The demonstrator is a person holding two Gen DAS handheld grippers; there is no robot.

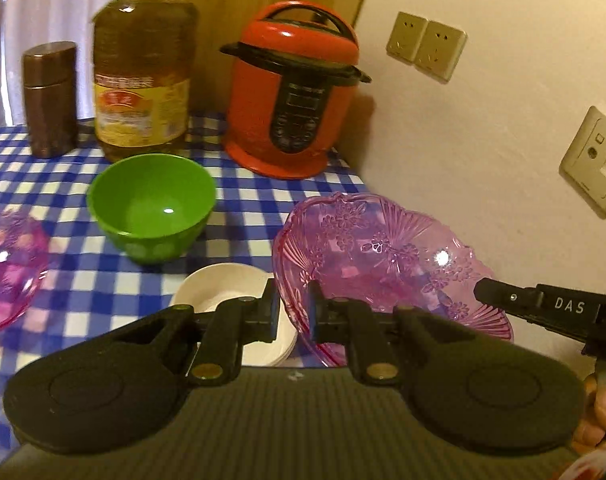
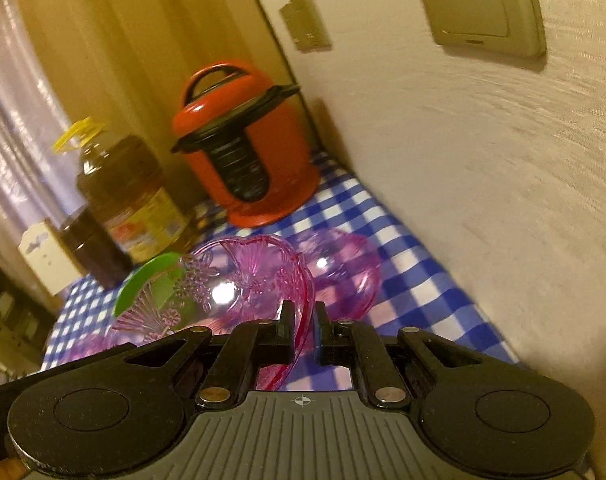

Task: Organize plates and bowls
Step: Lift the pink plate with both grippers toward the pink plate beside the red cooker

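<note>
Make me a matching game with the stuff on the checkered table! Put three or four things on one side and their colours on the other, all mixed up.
Things:
1. round bowl
2. cooker
3. flower-patterned dish
4. small dish

Colours:
A. white
B. see-through pink
C. green
D. red with a black lid rim

Right pairs: 1-C, 2-D, 3-B, 4-A
</note>
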